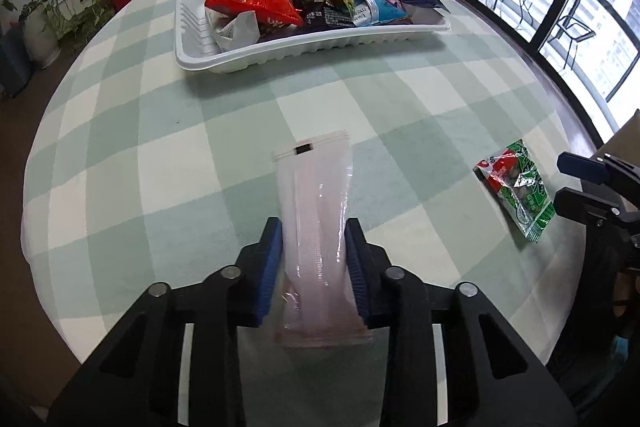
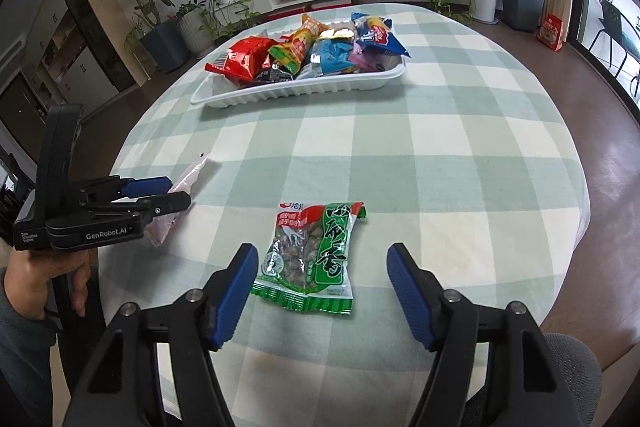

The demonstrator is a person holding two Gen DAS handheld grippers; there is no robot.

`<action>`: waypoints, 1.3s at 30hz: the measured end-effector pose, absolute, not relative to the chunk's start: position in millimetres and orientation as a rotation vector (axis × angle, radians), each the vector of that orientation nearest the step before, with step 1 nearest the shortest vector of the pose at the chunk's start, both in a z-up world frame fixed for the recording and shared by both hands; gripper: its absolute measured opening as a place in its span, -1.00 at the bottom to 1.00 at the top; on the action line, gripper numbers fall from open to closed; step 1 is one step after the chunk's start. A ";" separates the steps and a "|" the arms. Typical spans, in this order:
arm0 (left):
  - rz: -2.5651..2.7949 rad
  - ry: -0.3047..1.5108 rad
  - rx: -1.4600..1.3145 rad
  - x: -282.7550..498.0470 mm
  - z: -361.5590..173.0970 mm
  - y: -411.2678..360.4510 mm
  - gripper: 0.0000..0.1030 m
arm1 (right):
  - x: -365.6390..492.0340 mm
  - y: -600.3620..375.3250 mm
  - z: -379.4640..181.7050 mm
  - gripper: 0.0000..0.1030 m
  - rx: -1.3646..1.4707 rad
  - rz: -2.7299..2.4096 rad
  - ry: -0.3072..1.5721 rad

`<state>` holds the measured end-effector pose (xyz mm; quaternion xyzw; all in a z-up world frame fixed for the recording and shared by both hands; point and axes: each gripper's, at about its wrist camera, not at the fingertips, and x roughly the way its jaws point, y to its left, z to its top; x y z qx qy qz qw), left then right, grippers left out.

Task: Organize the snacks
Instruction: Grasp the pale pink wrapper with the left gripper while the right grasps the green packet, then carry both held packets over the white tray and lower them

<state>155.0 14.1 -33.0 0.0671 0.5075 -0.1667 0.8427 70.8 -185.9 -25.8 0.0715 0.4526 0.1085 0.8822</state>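
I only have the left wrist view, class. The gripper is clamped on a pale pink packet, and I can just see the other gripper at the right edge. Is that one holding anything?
Observer: No. The right gripper is open and empty, its fingers either side of the green nut packet lying flat on the checked tablecloth.
Operator: Is it touching that packet?
Observer: I can't tell; the right wrist view shows a gap between each fingertip and the packet's edges.
Operator: Is my pink packet off the table?
Observer: Seen side-on from the right wrist view, the left gripper holds the pink packet tilted, far end raised; whether the near end touches the cloth I can't say.
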 end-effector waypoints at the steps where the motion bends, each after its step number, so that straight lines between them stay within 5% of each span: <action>1: -0.356 1.070 0.156 153.8 -33.4 11.5 -0.45 | 70.9 -185.8 -26.0 0.36 0.146 0.223 0.943; 13: -0.374 1.001 0.110 127.7 -22.2 15.6 -0.57 | 92.1 -162.0 -44.6 0.36 0.084 0.212 1.024; 20: -0.402 0.983 0.070 119.0 -16.5 18.1 -0.57 | 89.4 -157.3 -49.5 -0.33 0.020 0.237 1.034; 39: -0.503 0.821 -0.105 162.3 65.2 19.7 -0.57 | 117.3 -209.0 21.7 -0.54 0.255 0.361 0.923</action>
